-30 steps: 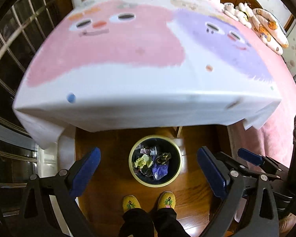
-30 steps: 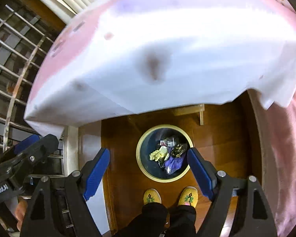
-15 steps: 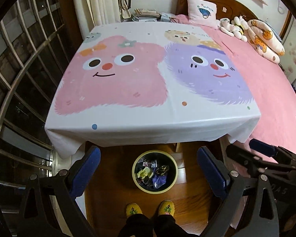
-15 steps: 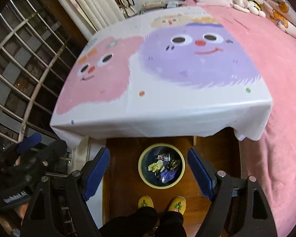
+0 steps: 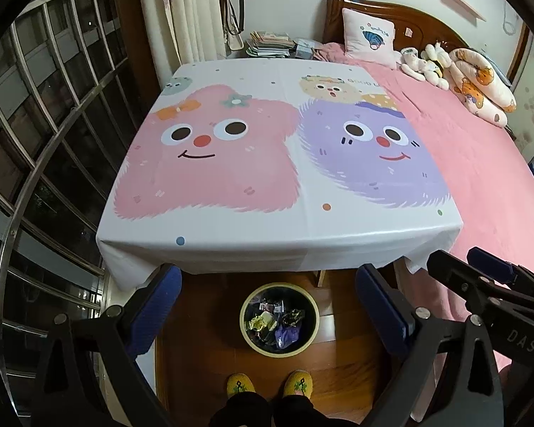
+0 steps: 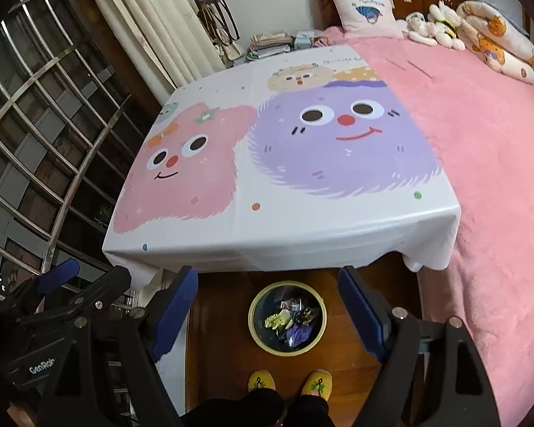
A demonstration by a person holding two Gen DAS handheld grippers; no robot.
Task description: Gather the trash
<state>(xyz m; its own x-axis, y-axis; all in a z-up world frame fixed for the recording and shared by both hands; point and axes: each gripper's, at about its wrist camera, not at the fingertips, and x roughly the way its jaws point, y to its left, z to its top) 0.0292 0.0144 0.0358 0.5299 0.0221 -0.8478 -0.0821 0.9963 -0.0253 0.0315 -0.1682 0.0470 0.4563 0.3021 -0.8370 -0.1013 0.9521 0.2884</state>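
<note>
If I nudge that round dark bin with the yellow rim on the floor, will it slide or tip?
The round dark bin with the yellow rim looks low and wide, so tipping seems unlikely. It stands on glossy wooden floor, so it would probably slide easily. It holds only crumpled wrappers, so it is likely light and easily shoved off course.

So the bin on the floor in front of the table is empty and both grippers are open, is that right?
Not quite: the bin already holds crumpled wrappers, as the left wrist view shows. It does sit on the floor in front of the table, and the left gripper and right gripper are both open.
</note>
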